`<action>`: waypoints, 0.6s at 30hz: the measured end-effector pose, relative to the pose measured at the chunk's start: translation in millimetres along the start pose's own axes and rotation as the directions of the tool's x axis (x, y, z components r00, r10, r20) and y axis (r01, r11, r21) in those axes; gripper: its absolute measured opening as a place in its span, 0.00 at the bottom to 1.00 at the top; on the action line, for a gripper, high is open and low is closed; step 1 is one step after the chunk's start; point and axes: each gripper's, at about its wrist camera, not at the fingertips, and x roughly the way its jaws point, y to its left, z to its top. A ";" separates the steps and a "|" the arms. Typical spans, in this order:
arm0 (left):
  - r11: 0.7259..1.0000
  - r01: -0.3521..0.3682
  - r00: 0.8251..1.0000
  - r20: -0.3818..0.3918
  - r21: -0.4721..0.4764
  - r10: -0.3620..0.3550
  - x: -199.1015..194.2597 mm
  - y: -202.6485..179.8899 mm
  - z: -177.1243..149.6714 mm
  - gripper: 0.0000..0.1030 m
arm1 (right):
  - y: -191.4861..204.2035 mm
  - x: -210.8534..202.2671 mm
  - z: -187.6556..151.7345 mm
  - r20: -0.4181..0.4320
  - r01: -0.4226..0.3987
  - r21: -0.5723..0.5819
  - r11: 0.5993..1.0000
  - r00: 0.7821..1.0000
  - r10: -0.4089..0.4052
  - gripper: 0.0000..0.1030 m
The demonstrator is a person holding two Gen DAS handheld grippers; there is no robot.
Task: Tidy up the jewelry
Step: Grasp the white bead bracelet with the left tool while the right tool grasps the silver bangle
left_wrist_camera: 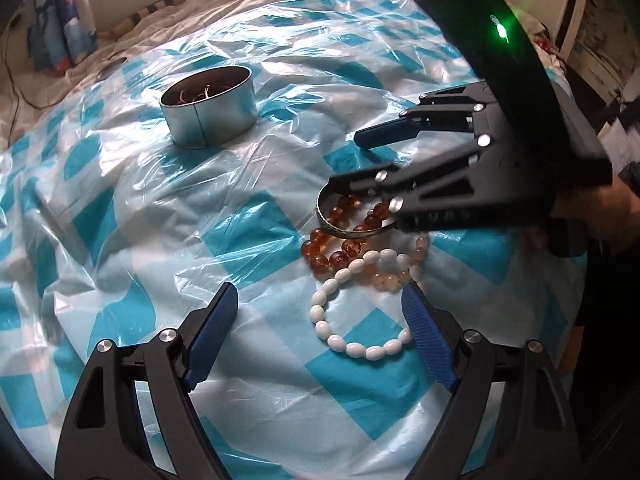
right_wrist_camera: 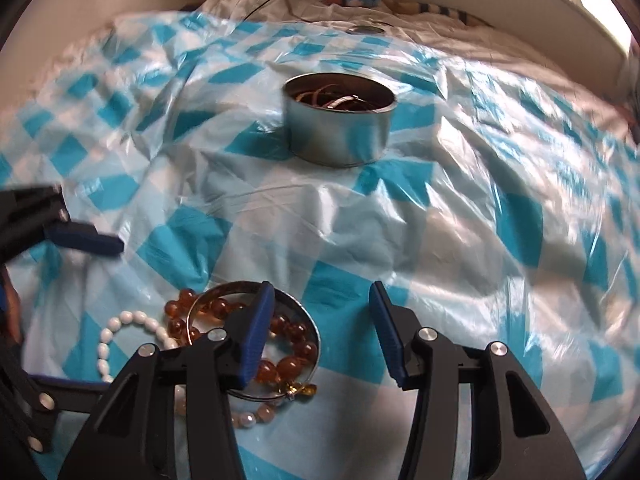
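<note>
Right gripper (right_wrist_camera: 320, 332) pitched steeply down over the jewelry heap, jaws apart; its left finger is planted inside the metal bangle (right_wrist_camera: 308, 324), its right finger outside the rim on bare sheet, nothing pinched. From the left wrist view the same gripper (left_wrist_camera: 352, 160) enters from 3 o'clock, lower finger across the bangle (left_wrist_camera: 340, 234), a green light glowing on its black housing, a hand dimly visible behind it. Left gripper (left_wrist_camera: 320, 344) also tilted down, jaws wide, empty, straddling the white bead bracelet (left_wrist_camera: 360, 346) without touching it. Amber bead bracelet (left_wrist_camera: 340, 254) lies under and through the bangle; a pale peach bead bracelet (left_wrist_camera: 400, 276) tucks against it at 4 o'clock. Only the right wrist view shows a gold clasp by the amber beads (right_wrist_camera: 280, 368). Round metal tin (right_wrist_camera: 340, 128) at 12 o'clock, well apart from the heap, already holds rings of jewelry. Everything rests on a crinkled blue-and-white checked plastic sheet (right_wrist_camera: 460, 240) over bedding.
</note>
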 end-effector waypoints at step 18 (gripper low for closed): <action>1.000 -0.004 1.000 -0.031 0.005 0.004 12.9 3.7 1.8 0.21 | -59.4 2.4 -7.9 -0.036 -0.105 0.258 0.960 0.992 0.118 0.08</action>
